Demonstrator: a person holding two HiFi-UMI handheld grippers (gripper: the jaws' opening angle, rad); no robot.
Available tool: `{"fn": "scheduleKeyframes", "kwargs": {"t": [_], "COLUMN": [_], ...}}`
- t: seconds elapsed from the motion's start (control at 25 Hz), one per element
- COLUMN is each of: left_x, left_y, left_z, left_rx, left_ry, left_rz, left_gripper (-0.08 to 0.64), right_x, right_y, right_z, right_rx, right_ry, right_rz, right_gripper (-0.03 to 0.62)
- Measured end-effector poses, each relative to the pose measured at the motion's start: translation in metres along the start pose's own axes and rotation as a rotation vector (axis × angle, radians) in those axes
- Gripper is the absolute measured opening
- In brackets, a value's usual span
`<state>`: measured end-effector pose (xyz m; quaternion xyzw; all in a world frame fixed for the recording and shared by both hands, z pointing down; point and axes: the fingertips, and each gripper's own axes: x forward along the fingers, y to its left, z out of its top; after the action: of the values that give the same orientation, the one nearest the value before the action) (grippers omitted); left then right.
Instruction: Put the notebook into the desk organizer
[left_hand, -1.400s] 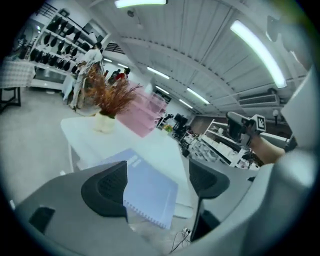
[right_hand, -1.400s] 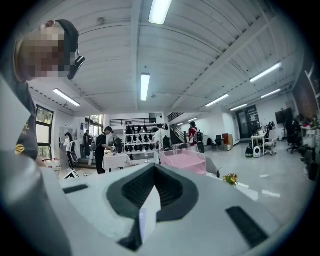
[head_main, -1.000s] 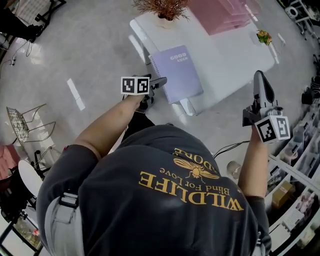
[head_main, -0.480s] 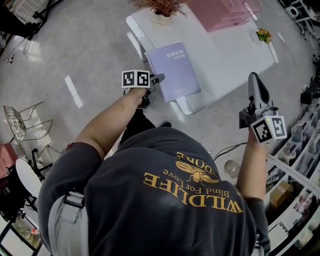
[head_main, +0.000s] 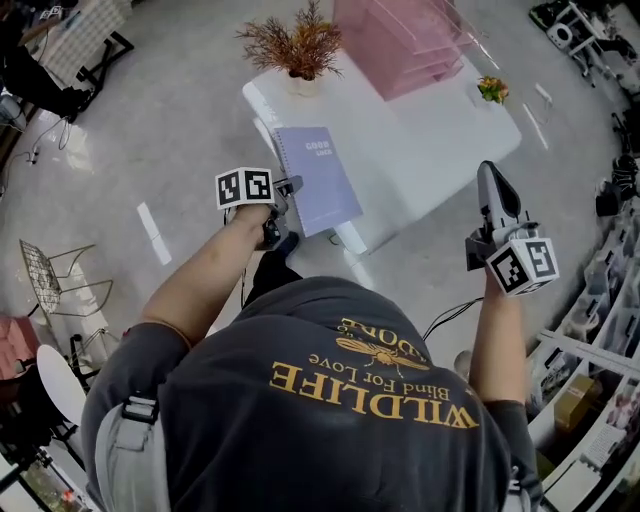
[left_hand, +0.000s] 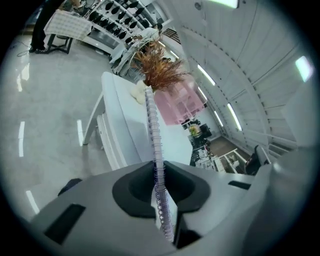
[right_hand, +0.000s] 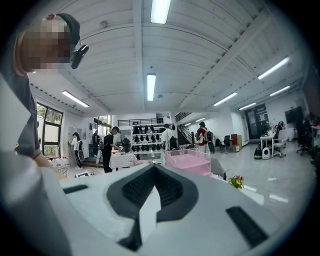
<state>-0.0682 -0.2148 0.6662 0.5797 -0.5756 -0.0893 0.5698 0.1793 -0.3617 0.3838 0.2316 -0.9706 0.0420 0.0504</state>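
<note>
Left tool (head_main: 288, 186) closing on spiral edge of notebook (head_main: 320, 180), binding between jaws. Purple notebook lay on white counter (head_main: 430, 140) at near edge, well apart from pink desk organizer (head_main: 395, 40). Right tool (head_main: 488, 178) beside counter, jaws together, empty.

Colour rundown: the notebook (head_main: 318, 178) has a lavender cover with pale lettering, and its spiral binding (left_hand: 156, 150) has the same purple tint. The table (head_main: 430, 150) is plain white. The desk organizer (head_main: 400, 40) is see-through pink (total bubblegum vibes). The dried plant (head_main: 295, 42) is rusty brown, in a cream pot (head_main: 303, 82). The little flowers (head_main: 490, 90) are orange-yellow with green. The floor (head_main: 180, 100) is glossy pale grey. The person's shirt (head_main: 250, 420) is charcoal with gold print.
</note>
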Motion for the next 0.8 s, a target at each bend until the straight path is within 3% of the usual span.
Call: {"fn": "scheduleKeyframes", "kwargs": {"t": [0.12,0.4,0.8], "left_x": [-0.016,-0.037,-0.026], "left_y": [-0.042,-0.157,-0.308], "left_z": [0.011,0.065,0.226], "left_rx": [0.004,0.120,0.242], "left_ry": [-0.033,-0.100,-0.185], "left_rz": [-0.066,-0.221,-0.475], "left_gripper": [0.043,0.043,0.043], "right_x": [-0.016,-0.033,0.016], "right_y": [-0.006,-0.019,-0.052], "right_z": [0.016,0.048,0.077], "right_rx": [-0.008,-0.040,-0.056], "right_ry": [-0.033,-0.095,-0.104], "right_rz": [-0.002,-0.019,-0.117], "right_gripper": [0.000,0.000,0.000]}}
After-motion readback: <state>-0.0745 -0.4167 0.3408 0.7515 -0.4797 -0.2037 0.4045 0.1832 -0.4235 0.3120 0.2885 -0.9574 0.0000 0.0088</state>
